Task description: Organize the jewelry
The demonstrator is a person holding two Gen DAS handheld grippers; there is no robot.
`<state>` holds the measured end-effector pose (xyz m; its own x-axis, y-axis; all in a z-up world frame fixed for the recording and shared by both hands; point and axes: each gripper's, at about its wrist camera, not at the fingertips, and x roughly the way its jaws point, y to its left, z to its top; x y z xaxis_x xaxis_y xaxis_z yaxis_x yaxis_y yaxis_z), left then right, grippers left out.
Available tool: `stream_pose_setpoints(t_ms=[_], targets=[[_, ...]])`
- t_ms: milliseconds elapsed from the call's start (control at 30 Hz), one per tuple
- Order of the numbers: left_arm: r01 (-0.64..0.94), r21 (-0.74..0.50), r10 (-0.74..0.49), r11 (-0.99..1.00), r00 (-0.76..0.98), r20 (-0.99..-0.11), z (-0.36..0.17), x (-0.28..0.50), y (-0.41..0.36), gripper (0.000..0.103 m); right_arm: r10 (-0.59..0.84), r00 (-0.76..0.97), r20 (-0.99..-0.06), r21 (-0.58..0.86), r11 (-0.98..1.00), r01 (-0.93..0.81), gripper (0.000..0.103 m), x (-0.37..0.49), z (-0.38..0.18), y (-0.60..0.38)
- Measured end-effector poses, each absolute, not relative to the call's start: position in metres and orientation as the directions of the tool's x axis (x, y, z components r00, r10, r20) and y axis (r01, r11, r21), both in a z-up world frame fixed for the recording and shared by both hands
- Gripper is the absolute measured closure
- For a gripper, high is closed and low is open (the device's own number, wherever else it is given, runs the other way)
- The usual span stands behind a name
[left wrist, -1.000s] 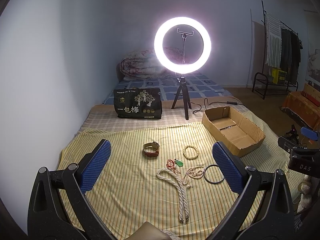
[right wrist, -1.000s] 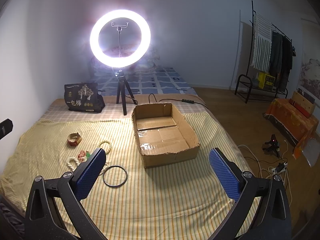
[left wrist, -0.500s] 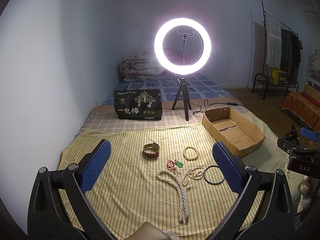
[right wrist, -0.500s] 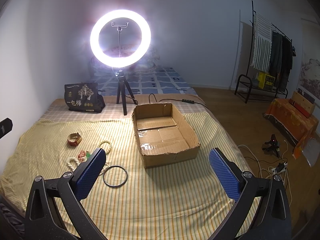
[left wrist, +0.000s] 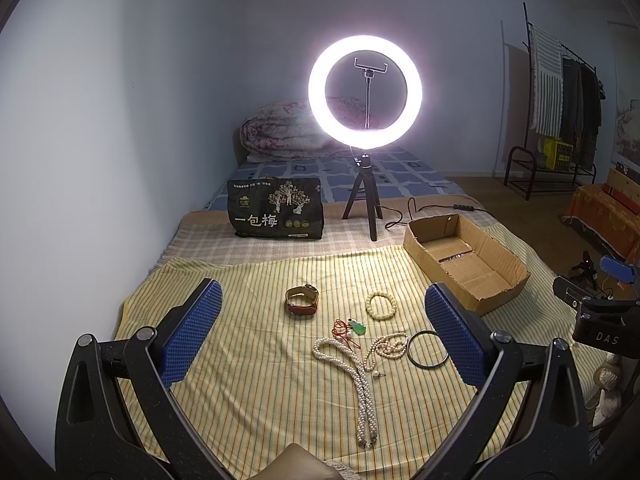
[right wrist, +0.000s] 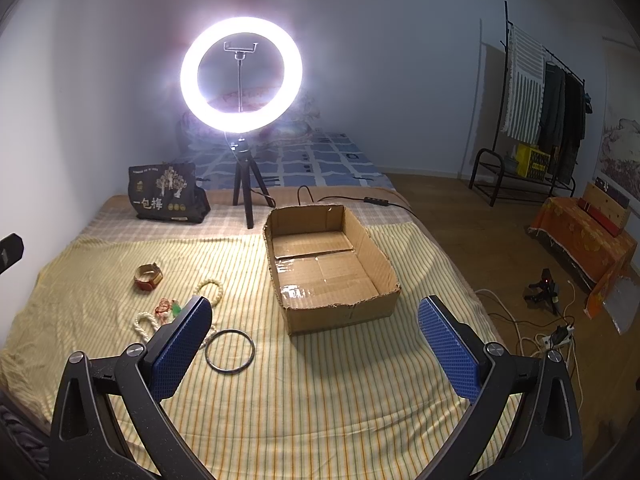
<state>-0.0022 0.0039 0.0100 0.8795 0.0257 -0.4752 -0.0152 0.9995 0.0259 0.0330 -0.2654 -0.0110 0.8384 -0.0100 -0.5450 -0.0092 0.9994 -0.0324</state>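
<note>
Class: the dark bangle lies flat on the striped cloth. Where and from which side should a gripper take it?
Grip the bangle across its thin rim on the side away from the beads, coming down from above. It lies flat, so only a pinch of one rim section, one finger inside the hoop, would likely hold.

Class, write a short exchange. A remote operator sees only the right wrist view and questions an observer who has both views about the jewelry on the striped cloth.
Operator: White beads poke out left of the black bangle, behind my blue pad. What are they?
Observer: A long pearl necklace. It lies doubled in a narrow loop that runs toward the near edge of the cloth.
Operator: Are the left tongs holding anything?
Observer: No. The left tongs are open, with nothing between their pads. They point at the brown watch.
</note>
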Motion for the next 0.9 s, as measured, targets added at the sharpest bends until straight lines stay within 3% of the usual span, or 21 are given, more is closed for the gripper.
stream_pose_setpoints(t_ms=[900], targets=[[-0.016, 0.028, 0.028, 0.999, 0.875, -0.484, 0.0084, -0.0010, 0.0027, 0.000, -0.021, 0.834, -0.552, -0.045, 0.999, -0.004, 0.001, 0.0314, -0.0140, -0.2671]])
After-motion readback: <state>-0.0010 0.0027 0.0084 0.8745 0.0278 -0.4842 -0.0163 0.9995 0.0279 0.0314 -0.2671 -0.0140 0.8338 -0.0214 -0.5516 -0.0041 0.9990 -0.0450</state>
